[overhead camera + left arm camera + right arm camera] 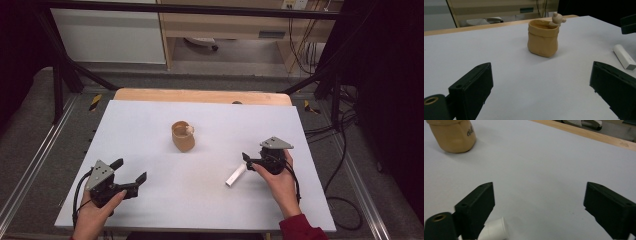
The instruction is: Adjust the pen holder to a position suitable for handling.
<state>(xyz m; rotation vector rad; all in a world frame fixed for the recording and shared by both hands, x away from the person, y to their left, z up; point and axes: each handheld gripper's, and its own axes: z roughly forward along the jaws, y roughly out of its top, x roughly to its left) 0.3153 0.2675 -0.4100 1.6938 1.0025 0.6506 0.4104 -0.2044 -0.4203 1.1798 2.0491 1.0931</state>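
Your right tongs [248, 161] sat on the right half of the tabletop [150, 130], jaws spread wide, nothing gripped. The white tube [235, 176] lay flat on the tabletop just beside them, one end right at the jaw tips, other end angled back toward your edge. In the right gripper view the tube's end [494, 230] sat just beside the left-hand jaw at the bottom; I couldn't tell if it touched, and the gap between the jaws was bare tabletop. Your left tongs [131, 171] were near the front left, also wide apart and holding nothing, pointed toward the middle. The tan bag-shaped cup [183, 136] stood upright near the tabletop centre, well apart from both tongs, with a small pale figure [557, 19] perched on its rim. In the left gripper view the cup [543, 38] stood ahead between the jaws, the tube [624, 56] off to the right
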